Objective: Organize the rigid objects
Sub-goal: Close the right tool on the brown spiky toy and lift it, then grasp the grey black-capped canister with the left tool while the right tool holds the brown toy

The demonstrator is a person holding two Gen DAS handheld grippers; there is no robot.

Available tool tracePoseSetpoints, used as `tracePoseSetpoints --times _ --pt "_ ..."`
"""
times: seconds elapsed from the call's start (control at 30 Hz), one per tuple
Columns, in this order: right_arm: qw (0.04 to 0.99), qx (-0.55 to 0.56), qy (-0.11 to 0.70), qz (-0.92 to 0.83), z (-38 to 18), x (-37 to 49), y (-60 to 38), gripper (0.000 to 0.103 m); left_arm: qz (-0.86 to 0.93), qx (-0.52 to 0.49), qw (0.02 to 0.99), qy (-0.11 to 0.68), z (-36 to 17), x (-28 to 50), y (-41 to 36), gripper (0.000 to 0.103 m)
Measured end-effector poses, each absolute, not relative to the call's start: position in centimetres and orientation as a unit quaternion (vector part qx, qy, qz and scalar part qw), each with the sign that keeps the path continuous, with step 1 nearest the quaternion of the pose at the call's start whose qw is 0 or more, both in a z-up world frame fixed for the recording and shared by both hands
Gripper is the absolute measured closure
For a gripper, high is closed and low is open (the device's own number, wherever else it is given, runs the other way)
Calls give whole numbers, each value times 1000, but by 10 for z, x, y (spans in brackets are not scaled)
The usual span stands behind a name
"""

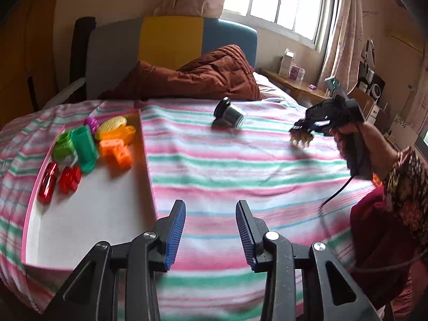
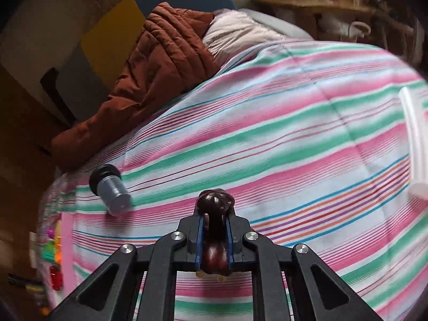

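Note:
My left gripper point(image 1: 210, 215) is open and empty, low over the striped bed sheet beside a pink-rimmed white tray point(image 1: 88, 214). The tray holds several plastic toys: a red car point(image 1: 48, 179), a red block point(image 1: 70, 178), a green piece point(image 1: 84, 148), orange blocks point(image 1: 117, 144) and a yellow piece point(image 1: 112, 124). My right gripper point(image 2: 215, 214) is shut on a dark brown toy with small yellow wheels point(image 2: 215, 206); in the left wrist view it hovers at the right point(image 1: 302, 135). A small jar with a black lid point(image 1: 230, 113) lies on its side, also in the right wrist view point(image 2: 112, 192).
A brown quilted duvet point(image 1: 203, 77) lies bunched at the head of the bed. A wooden bedside table point(image 1: 294, 83) with boxes stands by the window. A white tube-like object point(image 2: 414, 139) lies on the sheet at the right.

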State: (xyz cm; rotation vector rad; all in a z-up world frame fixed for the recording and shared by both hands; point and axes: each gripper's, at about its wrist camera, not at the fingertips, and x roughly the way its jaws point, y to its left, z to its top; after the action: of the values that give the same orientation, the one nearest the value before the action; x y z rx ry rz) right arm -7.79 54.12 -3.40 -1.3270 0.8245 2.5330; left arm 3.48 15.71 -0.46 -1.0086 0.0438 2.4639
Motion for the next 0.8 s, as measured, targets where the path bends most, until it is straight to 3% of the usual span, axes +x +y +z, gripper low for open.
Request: tracePoseSetpoints --times 0.3,0.6,0.8 --pt "88 -474 164 861 -31 -93 498 90 895 -357 263 39 18 -19 214 64" --pt "91 -491 158 852 -28 -90 496 90 859 -428 277 39 -1 -125 300 59" --pt "92 -495 197 841 -31 -91 510 90 862 -434 254 58 -13 -159 344 36"
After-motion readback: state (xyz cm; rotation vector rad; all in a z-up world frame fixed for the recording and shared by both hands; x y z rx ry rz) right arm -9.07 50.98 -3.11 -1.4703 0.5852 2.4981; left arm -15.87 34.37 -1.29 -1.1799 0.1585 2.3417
